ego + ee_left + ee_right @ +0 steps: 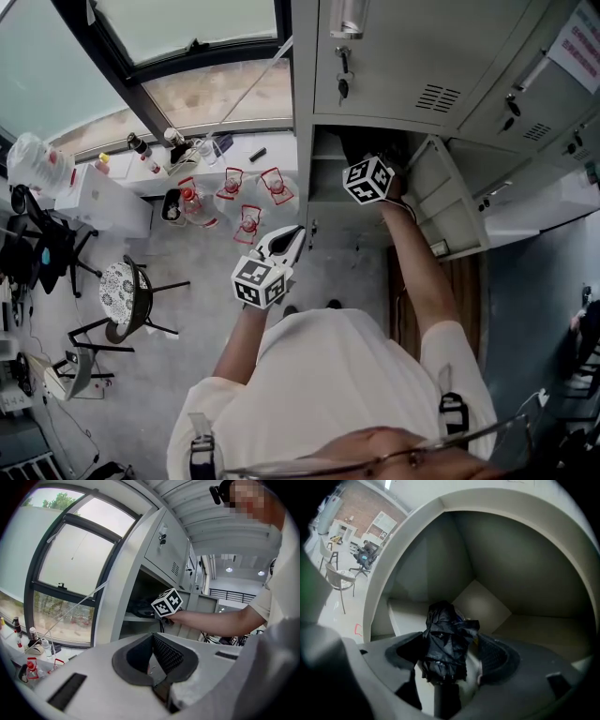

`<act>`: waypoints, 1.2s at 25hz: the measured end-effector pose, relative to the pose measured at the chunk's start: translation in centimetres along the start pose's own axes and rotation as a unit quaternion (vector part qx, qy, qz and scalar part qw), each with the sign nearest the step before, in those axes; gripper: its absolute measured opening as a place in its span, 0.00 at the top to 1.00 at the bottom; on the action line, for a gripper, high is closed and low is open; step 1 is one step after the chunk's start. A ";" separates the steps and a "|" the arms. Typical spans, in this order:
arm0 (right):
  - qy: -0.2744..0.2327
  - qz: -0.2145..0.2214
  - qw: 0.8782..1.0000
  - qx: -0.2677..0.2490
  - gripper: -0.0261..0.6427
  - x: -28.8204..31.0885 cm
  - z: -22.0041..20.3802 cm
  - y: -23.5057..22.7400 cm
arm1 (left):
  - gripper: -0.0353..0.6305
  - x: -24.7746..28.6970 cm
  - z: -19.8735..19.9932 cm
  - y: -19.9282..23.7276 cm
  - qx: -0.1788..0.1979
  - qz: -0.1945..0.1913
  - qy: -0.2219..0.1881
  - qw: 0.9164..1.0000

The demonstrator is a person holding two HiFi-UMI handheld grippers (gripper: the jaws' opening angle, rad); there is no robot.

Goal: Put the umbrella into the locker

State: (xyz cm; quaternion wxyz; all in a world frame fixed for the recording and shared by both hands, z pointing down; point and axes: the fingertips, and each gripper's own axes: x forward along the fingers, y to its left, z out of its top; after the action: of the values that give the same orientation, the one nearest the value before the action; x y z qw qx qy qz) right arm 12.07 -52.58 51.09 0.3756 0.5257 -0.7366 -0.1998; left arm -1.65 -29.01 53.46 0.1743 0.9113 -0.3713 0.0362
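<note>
The black folded umbrella point(445, 644) lies inside the open grey locker compartment point(525, 588), its handle end pointing back toward the camera. My right gripper point(452, 641) stands open around it, with both pads apart from the fabric. In the head view only the right gripper's marker cube point(367, 180) shows at the compartment's mouth point(328, 164); its jaws are hidden inside. My left gripper point(281, 242) hangs in front of the locker, to the left and lower, shut on nothing point(153, 641). In the left gripper view a dark bundle point(140, 606) sits on the shelf beside the cube.
The compartment's door point(448, 202) swings open to the right. Closed locker doors with keys point(343, 86) sit above. Several red-capped bottles point(236, 202) stand on the floor by the window, and a chair point(127, 295) is further left.
</note>
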 end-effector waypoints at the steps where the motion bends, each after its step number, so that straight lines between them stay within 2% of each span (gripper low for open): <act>1: -0.001 -0.001 1.000 -0.006 0.39 -0.3 0.0 0.1 | 0.94 0.0 0.0 -0.2 0.001 -0.002 0.000 1.000; 10: 0.008 0.016 1.000 0.019 0.41 -3.0 -1.1 0.9 | 0.94 -0.3 -0.5 -1.6 0.003 -0.016 0.003 1.000; 15: 0.020 0.016 0.997 0.073 0.41 -4.9 -2.5 1.0 | 0.94 -0.3 -1.0 -2.5 0.003 -0.027 0.007 1.000; 19: 0.036 0.013 0.995 0.089 0.41 -5.8 -4.4 1.6 | 0.94 -0.2 -1.5 -3.1 0.003 -0.035 0.012 0.999; 26: 0.035 -0.040 0.984 0.171 0.42 -8.1 -6.9 1.5 | 0.94 -0.4 -1.9 -3.8 0.003 -0.038 0.013 0.999; 30: 0.044 -0.031 0.973 0.225 0.43 -8.5 -8.3 2.5 | 0.94 -0.7 -2.2 -3.6 0.001 -0.034 0.016 0.999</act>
State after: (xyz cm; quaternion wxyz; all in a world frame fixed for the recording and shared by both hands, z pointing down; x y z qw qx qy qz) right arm 18.23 -42.99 55.23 0.2735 0.6277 -0.7286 -0.0175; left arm 0.52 -25.41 54.32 0.1807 0.9228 -0.3372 0.0449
